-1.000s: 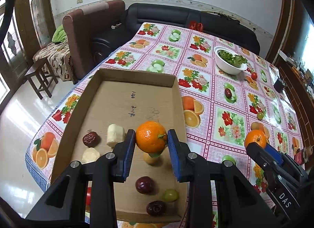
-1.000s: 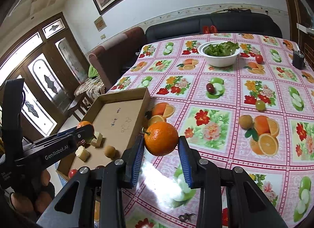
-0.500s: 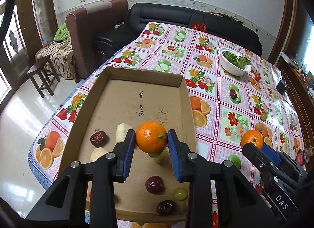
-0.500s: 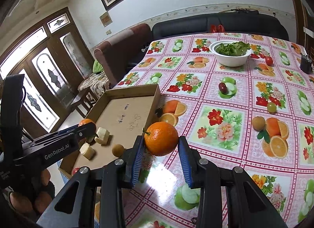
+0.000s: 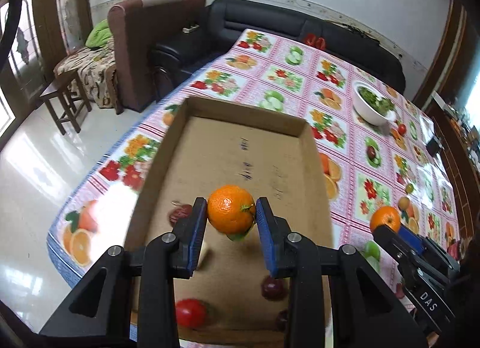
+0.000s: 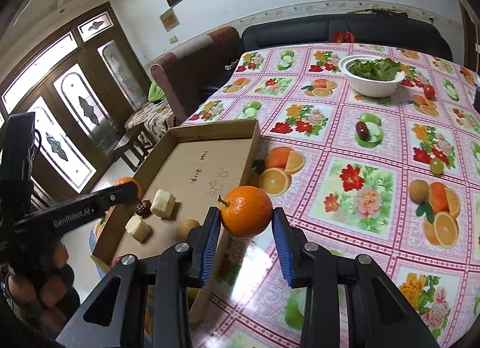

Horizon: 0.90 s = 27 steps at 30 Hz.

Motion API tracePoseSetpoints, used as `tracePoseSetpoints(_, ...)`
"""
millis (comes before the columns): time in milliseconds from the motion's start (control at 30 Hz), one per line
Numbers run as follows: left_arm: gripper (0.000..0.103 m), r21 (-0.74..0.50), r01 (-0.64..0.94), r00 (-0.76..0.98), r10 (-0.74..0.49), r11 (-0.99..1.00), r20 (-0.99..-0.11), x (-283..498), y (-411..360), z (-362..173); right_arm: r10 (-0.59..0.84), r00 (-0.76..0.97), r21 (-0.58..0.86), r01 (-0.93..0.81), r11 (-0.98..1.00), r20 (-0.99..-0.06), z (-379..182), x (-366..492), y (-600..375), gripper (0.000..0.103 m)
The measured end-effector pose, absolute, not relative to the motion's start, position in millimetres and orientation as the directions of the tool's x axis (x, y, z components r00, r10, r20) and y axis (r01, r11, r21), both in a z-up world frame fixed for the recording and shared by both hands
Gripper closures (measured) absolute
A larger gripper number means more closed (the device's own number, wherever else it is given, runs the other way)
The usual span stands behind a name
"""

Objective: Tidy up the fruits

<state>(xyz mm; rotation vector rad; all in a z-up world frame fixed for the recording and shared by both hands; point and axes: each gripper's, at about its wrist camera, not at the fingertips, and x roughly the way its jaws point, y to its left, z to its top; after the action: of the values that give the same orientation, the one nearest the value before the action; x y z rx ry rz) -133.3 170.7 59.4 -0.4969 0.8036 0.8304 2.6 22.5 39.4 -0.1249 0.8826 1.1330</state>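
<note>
Two oranges fill our tongs. We see the desk (image 6: 375, 198) under its fruit-print cloth, and the cardboard tray (image 5: 246, 126) at its near-left corner. Our left tongs (image 5: 231, 216) hover over the tray's near half, clamping an orange (image 5: 231, 209), stem to the right. Our right tongs (image 6: 245, 219), level above the tray's right wall, grip the other orange (image 6: 246, 210), stem to the left. "GenRobot.AI" and "DAS" mark the tool bodies; the tray's scrawl is unreadable.

"GenRobot.AI" is printed on the left gripper (image 6: 132, 190); "DAS" on the right gripper (image 5: 387, 229). Handwriting on the cardboard tray (image 6: 192, 165) floor is illegible.
</note>
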Motion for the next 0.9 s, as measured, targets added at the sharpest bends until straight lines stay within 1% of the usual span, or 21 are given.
tracePoseSetpoints(267, 0.072, -0.093, -0.839, 0.385, 0.464, 0.537, -0.798, -147.7, 205.5, 54.6, 0.734, 0.107, 0.343, -0.833, 0.435, -0.671, 38.1, -0.3, 39.3, 0.067)
tracePoseSetpoints(500, 0.072, -0.086, -0.854, 0.355, 0.456, 0.512, -0.816, -141.5, 231.6, 43.0, 0.734, 0.058, 0.355, -0.848, 0.394, -0.677, 35.1, -6.5, 72.4, 0.067)
tracePoseSetpoints(733, 0.072, -0.083, -0.855, 0.322, 0.4, 0.512, -0.858, -123.5, 248.0, 19.4, 0.697, 0.009, 0.344, -0.865, 0.365, -0.717, 20.0, -13.9, 113.6, 0.068)
tracePoseSetpoints(900, 0.072, -0.074, -0.854, 0.302, 0.374, 0.515, -0.877, -117.2, 251.0, 6.8, 0.656, -0.013, 0.308, -0.89, 0.336, -0.755, 8.8, -22.7, 138.8, 0.068)
